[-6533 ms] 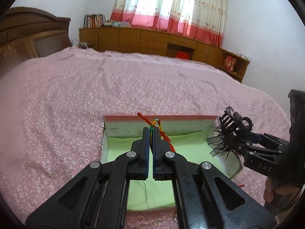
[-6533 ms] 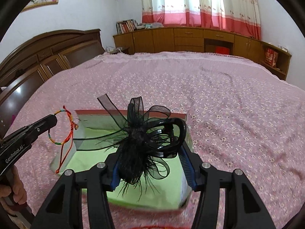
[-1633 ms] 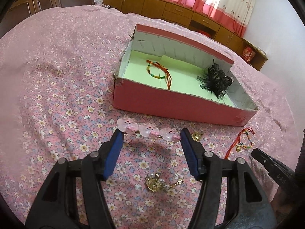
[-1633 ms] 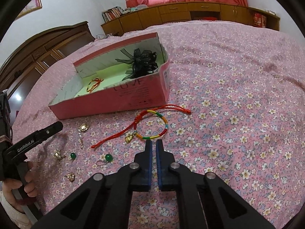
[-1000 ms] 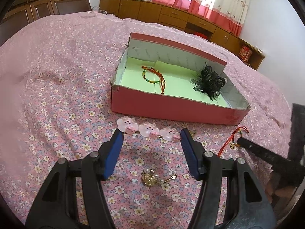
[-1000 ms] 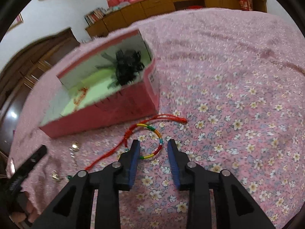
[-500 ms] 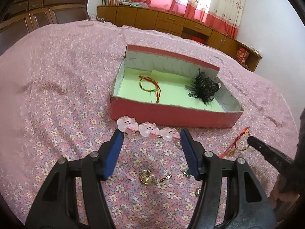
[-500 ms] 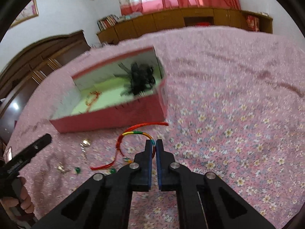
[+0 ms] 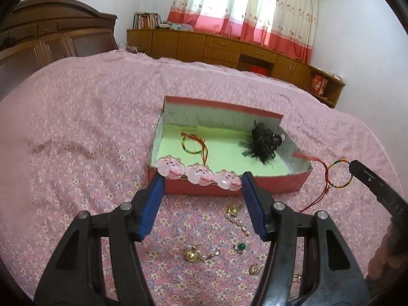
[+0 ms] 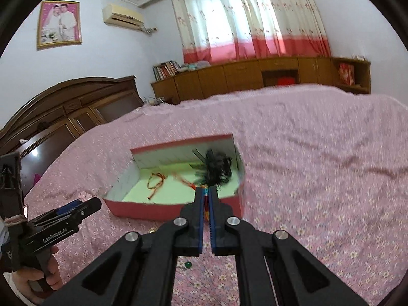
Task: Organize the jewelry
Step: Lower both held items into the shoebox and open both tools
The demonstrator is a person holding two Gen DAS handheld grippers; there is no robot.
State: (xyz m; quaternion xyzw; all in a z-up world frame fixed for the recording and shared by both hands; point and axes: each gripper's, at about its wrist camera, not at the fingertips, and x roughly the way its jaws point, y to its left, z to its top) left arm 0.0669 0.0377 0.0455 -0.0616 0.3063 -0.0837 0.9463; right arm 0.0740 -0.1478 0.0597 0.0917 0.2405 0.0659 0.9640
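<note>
My left gripper is shut on a hair clip with three pink pigs, held in the air just before the pink box. On the box's green lining lie a rainbow string bracelet and a black feather hair clip. My right gripper is shut on a second rainbow bracelet, whose red cord hangs blurred over the box. In the left wrist view that right gripper is by the box's right end. The left gripper shows at the right wrist view's left edge.
Loose pieces lie on the flowered bedspread in front of the box: a gold brooch, a green bead, small gold charms. A person's hand grips the left handle. A wooden headboard and cabinets stand beyond the bed.
The right gripper shut on the rainbow bracelet and lifted it off the bedspread to the box. The left gripper rose with the pig clip, which now overlaps the box's front wall.
</note>
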